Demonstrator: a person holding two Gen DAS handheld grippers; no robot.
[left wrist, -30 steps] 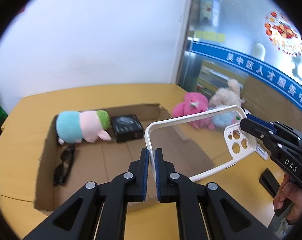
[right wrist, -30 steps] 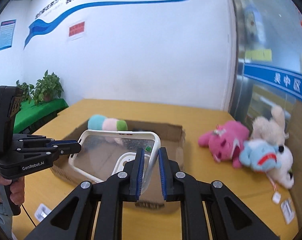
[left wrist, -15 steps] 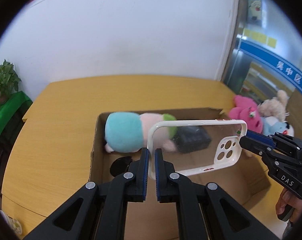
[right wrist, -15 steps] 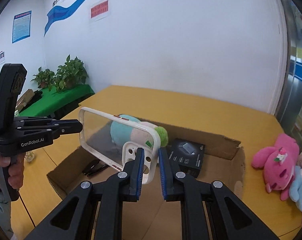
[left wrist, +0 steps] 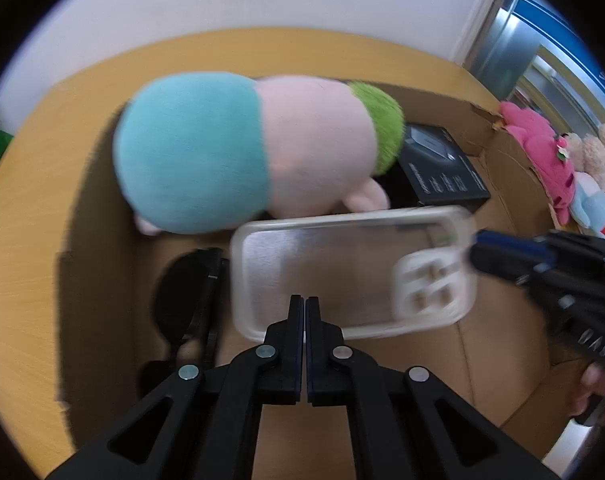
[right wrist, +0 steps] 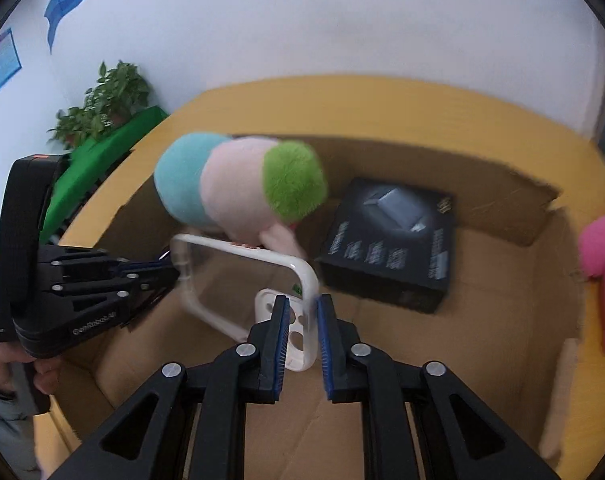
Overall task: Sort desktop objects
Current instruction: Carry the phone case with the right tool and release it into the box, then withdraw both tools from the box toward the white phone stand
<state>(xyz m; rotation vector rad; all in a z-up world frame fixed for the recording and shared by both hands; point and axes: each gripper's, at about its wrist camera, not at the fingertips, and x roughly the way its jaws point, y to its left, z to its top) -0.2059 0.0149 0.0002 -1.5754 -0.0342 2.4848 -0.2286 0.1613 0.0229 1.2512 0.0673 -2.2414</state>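
A: What do the left fingers (left wrist: 305, 306) hold?

B: They are pinched tight on the near long rim of the case (left wrist: 342, 272), a clear phone case with a white frame. It hangs over the open box (left wrist: 502, 312), just above the floor of it.

A: And the right fingers (right wrist: 302, 308)?

B: They stand a narrow gap apart, with the camera-cutout end of the case between them. In the right wrist view the white rim lies close to the right-hand pad, while the other pad stands a little off the cutout plate; the picture is blurred, so whether the pads press the case cannot be told. In the left wrist view the right tool (left wrist: 542, 264) meets the case at its right end.

A: What lies past the fingers?

B: Beyond the case lies a plush (left wrist: 246, 148) in teal, pink and green, inside the box by its far wall. To the right of the plush, also in the box, lies a black carton (right wrist: 390, 240), flat on the floor. Left of the left fingers, dark sunglasses (left wrist: 190, 300) lie on the box floor, just beside the case's left end.

A: Anything outside the box?

B: Far right of the left fingers, beyond the box wall, a pink toy (left wrist: 538, 148) and two more soft toys sit together on the yellow surface (left wrist: 22, 240). A hand (right wrist: 6, 364) grips the left tool's handle.
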